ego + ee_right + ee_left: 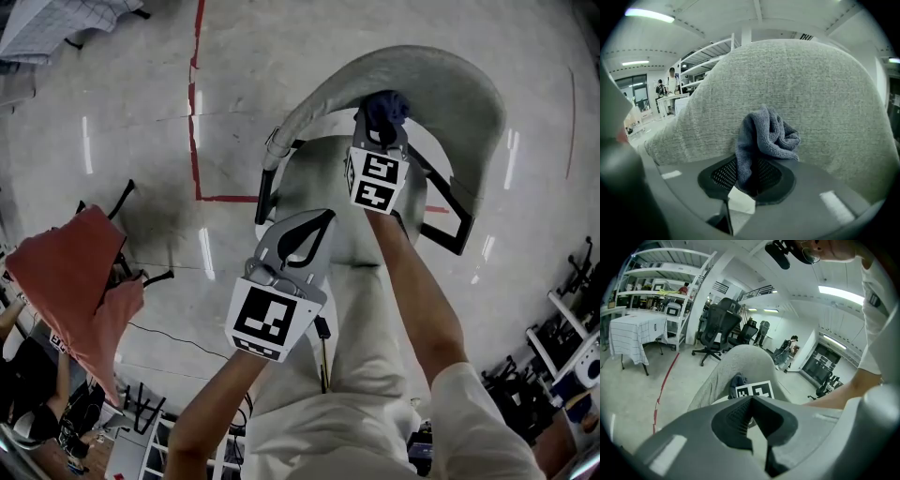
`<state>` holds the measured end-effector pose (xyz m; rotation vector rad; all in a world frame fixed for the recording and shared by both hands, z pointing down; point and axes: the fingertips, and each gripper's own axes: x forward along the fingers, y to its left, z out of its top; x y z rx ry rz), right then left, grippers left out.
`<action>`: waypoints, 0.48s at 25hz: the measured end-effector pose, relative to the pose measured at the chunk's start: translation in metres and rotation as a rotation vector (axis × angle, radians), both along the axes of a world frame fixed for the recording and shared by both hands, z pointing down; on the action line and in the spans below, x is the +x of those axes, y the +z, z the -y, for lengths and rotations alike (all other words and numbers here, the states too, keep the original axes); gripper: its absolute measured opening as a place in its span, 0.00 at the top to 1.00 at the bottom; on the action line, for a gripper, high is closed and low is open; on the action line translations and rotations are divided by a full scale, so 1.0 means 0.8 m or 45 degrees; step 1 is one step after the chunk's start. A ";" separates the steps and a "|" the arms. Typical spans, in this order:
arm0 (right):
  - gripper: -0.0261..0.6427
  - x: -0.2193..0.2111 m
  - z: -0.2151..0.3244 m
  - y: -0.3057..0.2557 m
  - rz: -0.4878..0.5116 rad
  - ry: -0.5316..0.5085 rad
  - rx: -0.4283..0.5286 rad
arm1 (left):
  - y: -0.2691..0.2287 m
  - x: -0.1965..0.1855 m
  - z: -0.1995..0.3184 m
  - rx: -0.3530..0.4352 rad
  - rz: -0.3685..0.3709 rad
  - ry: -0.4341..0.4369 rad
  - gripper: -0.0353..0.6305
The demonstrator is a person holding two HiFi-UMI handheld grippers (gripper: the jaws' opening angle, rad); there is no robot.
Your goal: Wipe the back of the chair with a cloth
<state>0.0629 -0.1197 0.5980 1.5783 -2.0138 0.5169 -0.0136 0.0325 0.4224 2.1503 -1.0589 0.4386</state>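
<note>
Your left gripper (pixel 319 225) sat closed, empty; your right gripper (pixel 380 127) pinched the cloth (pixel 764 136) against the chair back (pixel 825 93) ahead of its jaws, apparently mid-wipe, needing a sideways sweep.

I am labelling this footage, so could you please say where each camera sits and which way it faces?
Head view: on the person's head, facing steeply down at the chair back; forearms, left claw and right claw show.
Left gripper view: on the left claw, looking along its shut, empty jaws toward the chair back.
Right gripper view: on the right claw, facing the chair back, cloth clamped.
Shared: chair back and cloth.
</note>
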 end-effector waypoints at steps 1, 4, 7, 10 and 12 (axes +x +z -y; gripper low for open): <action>0.80 -0.008 -0.002 0.001 0.005 -0.013 -0.003 | 0.001 -0.004 0.000 -0.002 -0.001 -0.008 0.95; 0.80 -0.028 -0.007 0.004 0.024 -0.055 -0.016 | 0.004 -0.012 -0.003 -0.003 -0.003 -0.024 0.95; 0.80 -0.047 -0.014 0.009 0.054 -0.125 -0.036 | 0.004 -0.017 -0.008 -0.006 -0.007 -0.034 0.95; 0.80 -0.068 -0.025 0.016 0.110 -0.193 -0.082 | 0.005 -0.025 -0.013 -0.004 -0.005 -0.036 0.95; 0.80 -0.082 -0.032 0.019 0.145 -0.235 -0.112 | 0.005 -0.030 -0.017 -0.004 -0.001 -0.039 0.95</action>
